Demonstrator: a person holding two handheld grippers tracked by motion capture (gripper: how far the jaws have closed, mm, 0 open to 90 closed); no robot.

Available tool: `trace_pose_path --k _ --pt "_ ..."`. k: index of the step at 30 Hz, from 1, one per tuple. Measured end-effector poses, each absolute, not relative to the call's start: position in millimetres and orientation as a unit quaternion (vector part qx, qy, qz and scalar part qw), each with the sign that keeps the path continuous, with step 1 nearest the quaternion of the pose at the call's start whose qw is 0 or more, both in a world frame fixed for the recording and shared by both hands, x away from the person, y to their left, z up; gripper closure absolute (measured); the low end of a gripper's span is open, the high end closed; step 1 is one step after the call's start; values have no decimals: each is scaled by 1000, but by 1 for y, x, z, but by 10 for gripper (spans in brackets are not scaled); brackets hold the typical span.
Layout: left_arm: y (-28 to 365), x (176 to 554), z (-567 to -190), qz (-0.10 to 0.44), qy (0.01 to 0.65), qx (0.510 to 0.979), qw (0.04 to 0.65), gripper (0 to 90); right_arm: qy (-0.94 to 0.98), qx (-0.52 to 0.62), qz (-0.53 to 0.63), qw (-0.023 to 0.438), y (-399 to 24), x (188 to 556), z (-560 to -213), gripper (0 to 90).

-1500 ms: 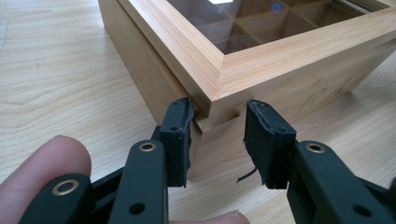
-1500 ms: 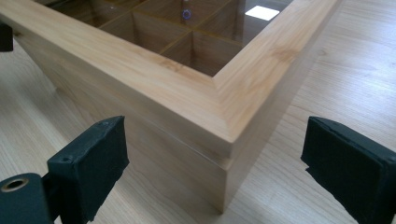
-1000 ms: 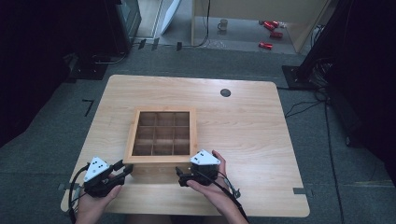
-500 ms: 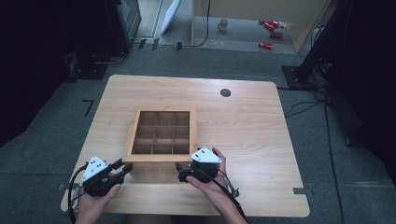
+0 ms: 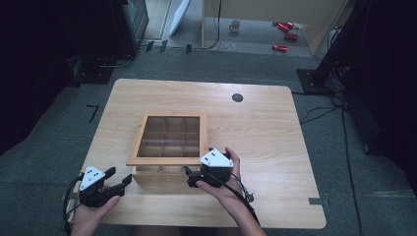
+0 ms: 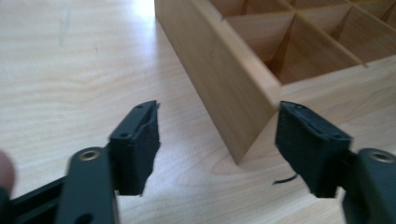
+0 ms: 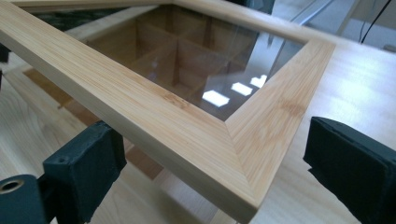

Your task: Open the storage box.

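Dark flooring surrounds a pale wooden counter [image 5: 255, 128] where a square wooden box [image 5: 169, 147] of empty compartments sits squarely. Its glass-paned framed lid [image 7: 154, 116] lies across the top, near corner between the open jaws of the right gripper [image 5: 193, 176]. The left gripper [image 5: 120, 179], jaws also apart, faces the box's near corner just ahead.

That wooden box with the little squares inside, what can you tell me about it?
The box looks like light bamboo or wood, square, split by thin partitions into a three-by-three grid of compartments that look empty. A wood-framed lid with a clear, reflective pane lies over it, seemingly raised at the near edge. It rests on the table, near the person. The open right gripper straddles the lid's near corner; the open left gripper points at the box's corner.
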State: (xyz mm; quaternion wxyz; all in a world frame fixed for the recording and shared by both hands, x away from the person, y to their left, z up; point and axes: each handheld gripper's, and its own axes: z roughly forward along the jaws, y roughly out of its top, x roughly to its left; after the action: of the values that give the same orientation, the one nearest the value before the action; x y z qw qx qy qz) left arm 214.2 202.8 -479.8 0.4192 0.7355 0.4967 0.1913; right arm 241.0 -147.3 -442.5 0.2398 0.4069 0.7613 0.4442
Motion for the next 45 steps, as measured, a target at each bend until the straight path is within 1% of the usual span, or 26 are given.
trace_pose_path --k 1,4,6,12,23,27,30,36,37,38,39,40,42,45 --pt "205 215 -482 186 498 735 421 290 761 404 446 241 -148 242 -440 43" --pt "207 216 -489 197 499 748 391 291 761 397 451 244 -149 246 -430 34" --pt "209 218 -495 189 504 749 386 284 761 392 454 246 -149 249 -424 30" --pt "211 224 -507 195 520 752 355 272 758 380 465 254 -151 259 -406 17" --pt "223 231 -514 219 581 714 322 269 746 376 478 272 -158 284 -378 9" --pt "216 231 -515 243 571 725 299 254 739 376 487 273 -162 295 -370 9" --pt "214 231 -516 244 568 726 302 232 738 372 493 271 -163 301 -366 9" --pt "213 230 -517 245 569 724 304 229 730 364 517 257 -167 314 -362 12" --pt "213 230 -517 245 569 724 304 229 728 365 522 254 -168 316 -361 22" --pt "213 230 -517 245 568 724 304 229 726 366 522 256 -169 319 -361 67" --pt "213 230 -517 246 567 725 305 230 721 373 518 271 -169 321 -362 118" --pt "213 230 -517 246 567 725 305 229 718 378 515 276 -170 323 -363 134" --pt "213 230 -517 245 567 725 305 229 716 387 514 271 -172 330 -365 153" --pt "213 230 -517 245 566 725 305 230 716 390 512 269 -174 337 -368 231"
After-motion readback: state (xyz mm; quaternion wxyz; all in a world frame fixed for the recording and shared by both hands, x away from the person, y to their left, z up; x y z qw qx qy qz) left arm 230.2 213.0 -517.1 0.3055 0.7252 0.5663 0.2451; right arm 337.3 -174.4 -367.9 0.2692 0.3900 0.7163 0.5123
